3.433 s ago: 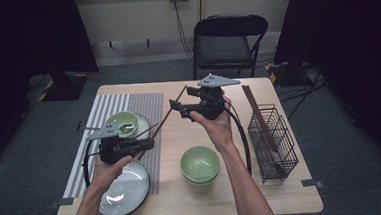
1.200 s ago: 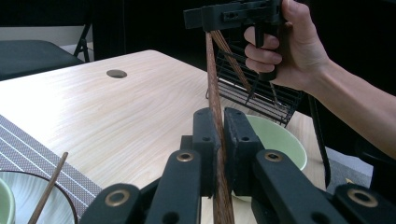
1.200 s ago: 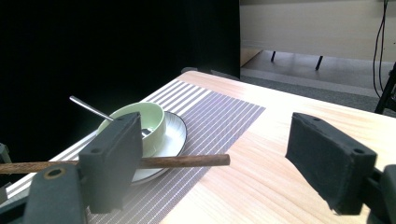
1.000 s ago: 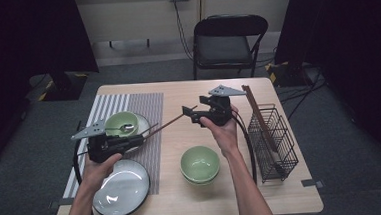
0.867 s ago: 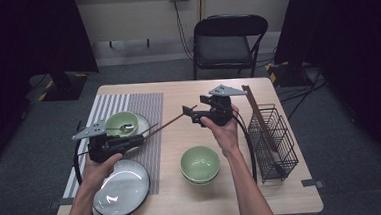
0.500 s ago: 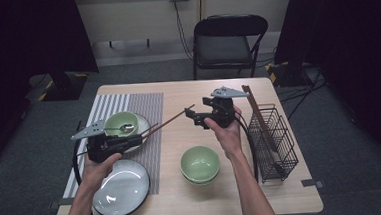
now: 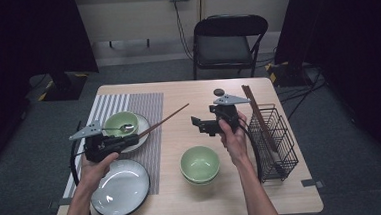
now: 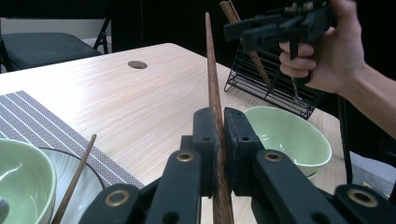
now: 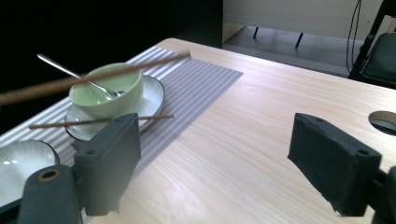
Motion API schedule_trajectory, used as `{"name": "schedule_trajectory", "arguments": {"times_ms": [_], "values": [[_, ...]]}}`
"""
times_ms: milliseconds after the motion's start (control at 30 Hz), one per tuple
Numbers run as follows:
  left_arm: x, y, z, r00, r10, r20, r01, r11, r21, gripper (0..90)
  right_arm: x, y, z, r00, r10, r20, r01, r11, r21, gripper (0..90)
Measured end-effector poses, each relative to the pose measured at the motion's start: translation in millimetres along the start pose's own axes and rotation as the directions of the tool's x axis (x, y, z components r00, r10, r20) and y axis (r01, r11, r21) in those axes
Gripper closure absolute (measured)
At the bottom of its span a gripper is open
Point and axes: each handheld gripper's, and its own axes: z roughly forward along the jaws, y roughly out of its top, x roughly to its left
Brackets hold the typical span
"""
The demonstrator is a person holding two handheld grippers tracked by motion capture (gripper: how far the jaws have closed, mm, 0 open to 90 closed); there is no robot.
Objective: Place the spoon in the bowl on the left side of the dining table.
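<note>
The left hand-held gripper [image 7: 130, 140] is clenched on a single brown chopstick [image 7: 164, 120]. In the left gripper view the stick runs up between the two black pads [image 8: 204, 140], pinched near its lower end, so most of its length sticks out unsupported. In the high view the chopstick slants from the jaws toward two o'clock, its tip in the air over bare wood. The right hand-held gripper [image 7: 199, 124] is released, jaws wide apart, held above the desk's middle and facing nine o'clock toward that tip.

To do this step well, I judge the left hand should keep the stick steady and level, since a grip so near one end lets the free end swing. If the stick is to join its mate, lower it gently alongside that one rather than drop it.

The desk [image 7: 187, 90] is pale wood with a round cable hole near twelve o'clock. A grey striped placemat [image 7: 145, 102] covers its nine o'clock side. A black wire basket [image 7: 275, 140] stands at three o'clock with more chopsticks [image 7: 256, 116] leaning on it. A white plate [image 7: 121, 188] sits at seven o'clock. Stacked green bowls [image 7: 200, 163] sit at six o'clock. On the mat, a green bowl [image 7: 121, 123] holding a spoon [image 7: 119, 128] rests on a saucer, and a second chopstick [image 9: 100, 121] lies across that saucer's rim.

Beyond the desk at twelve o'clock stands a black folding chair [image 7: 227, 40] on grey carpet, before a pale wall with dark curtains either side.
</note>
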Motion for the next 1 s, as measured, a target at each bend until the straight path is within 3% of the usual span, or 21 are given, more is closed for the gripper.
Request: {"name": "schedule_trajectory", "arguments": {"times_ms": [100, 433, 633, 700, 1000], "values": [[0.8, -0.1, -1.3, 1.0000, 0.004, -0.006, -0.004, 1.0000, 0.009, 84.2, -3.3, -8.8, 1.0, 0.9999, 0.013, 0.005, -0.014, 1.000, 0.019, 16.2], [6.5, -4.2, -5.9, 0.9994, 0.005, -0.035, -0.004, 0.9994, 0.033, 84.2, -21.6, -38.4, 7.6, 0.9959, 0.035, 0.084, -0.043, 0.995, 0.091, 17.0], [11.4, -7.3, -9.5, 0.9987, -0.001, -0.050, 0.003, 0.9992, 0.040, 84.3, -31.3, -50.0, 11.4, 0.9899, 0.024, 0.140, -0.043, 0.990, 0.135, 18.1], [13.2, -8.0, -11.1, 0.9984, -0.015, -0.054, 0.017, 0.9992, 0.036, 84.2, -34.6, -53.2, 12.0, 0.9897, 0.030, 0.140, -0.051, 0.988, 0.146, 18.1], [22.2, -17.5, -24.8, 0.9950, -0.009, -0.100, 0.018, 0.9959, 0.088, 84.2, -45.1, -69.0, 18.5, 0.9867, 0.033, 0.159, -0.065, 0.979, 0.194, 18.1]]}}
